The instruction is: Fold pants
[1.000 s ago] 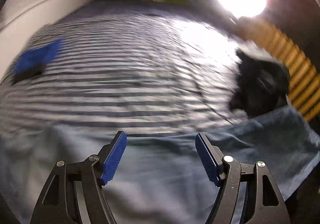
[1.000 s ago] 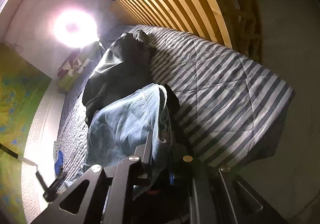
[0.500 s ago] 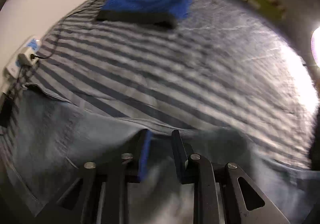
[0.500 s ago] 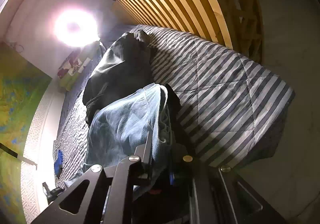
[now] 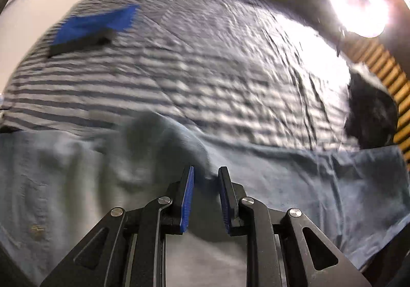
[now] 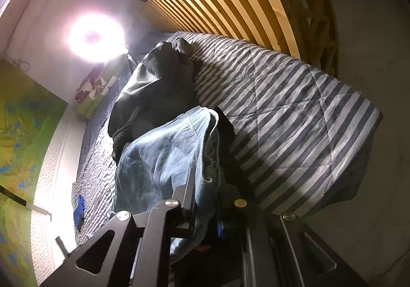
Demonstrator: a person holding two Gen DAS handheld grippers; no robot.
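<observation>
Light-blue denim pants (image 5: 294, 184) are spread along the near edge of a grey-and-white striped quilted bedspread (image 5: 205, 77), reaching from the far left to the right of the left wrist view. Left gripper (image 5: 205, 179) is held low and roughly level over the pants, pointed toward the far side of the bed; its blue-padded fingers (image 5: 188, 200) are narrowed to a small gap, with a raised ridge of denim bunched between and just beyond the tips, so a pinch on the cloth is indicated. Right gripper (image 6: 205, 184) is seen rolled sideways at the bed's near corner, aimed along the mattress; its black fingers (image 6: 187, 192) are closed on a bunched fold of the same pants (image 6: 166, 159), which is draped up and over the tool. A crumpled black garment (image 6: 153, 92) is lying just beyond the denim. A blue-and-black folded item (image 5: 89, 28) is resting far left on the bedspread, well apart. A slatted wooden headboard (image 6: 230, 5) and a bright round lamp (image 6: 96, 37) are seen beyond.
</observation>
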